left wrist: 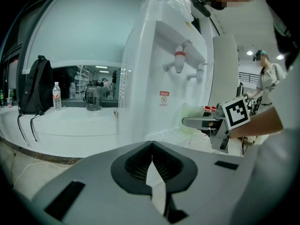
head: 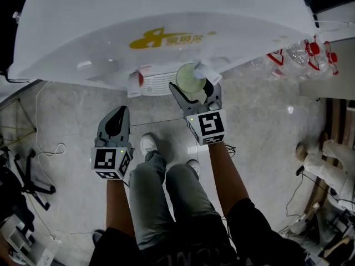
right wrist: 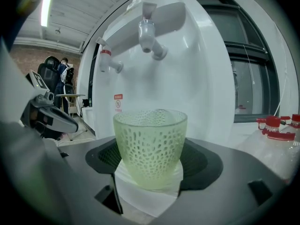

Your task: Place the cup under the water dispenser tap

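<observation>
Cup [right wrist: 150,146], clamped between the right gripper [head: 194,93] fingers, rim apart from the tap [right wrist: 149,32] above; left gripper [left wrist: 151,149] fingers together.

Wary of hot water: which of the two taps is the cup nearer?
The plain white tap, right above the cup in the right gripper view; the other tap, off to the side, has a red band.

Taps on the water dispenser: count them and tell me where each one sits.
2. In the right gripper view, the red-banded tap sits on the left of the dispenser; the plain white tap is right of it, above the green cup in frame. No others show.
</observation>
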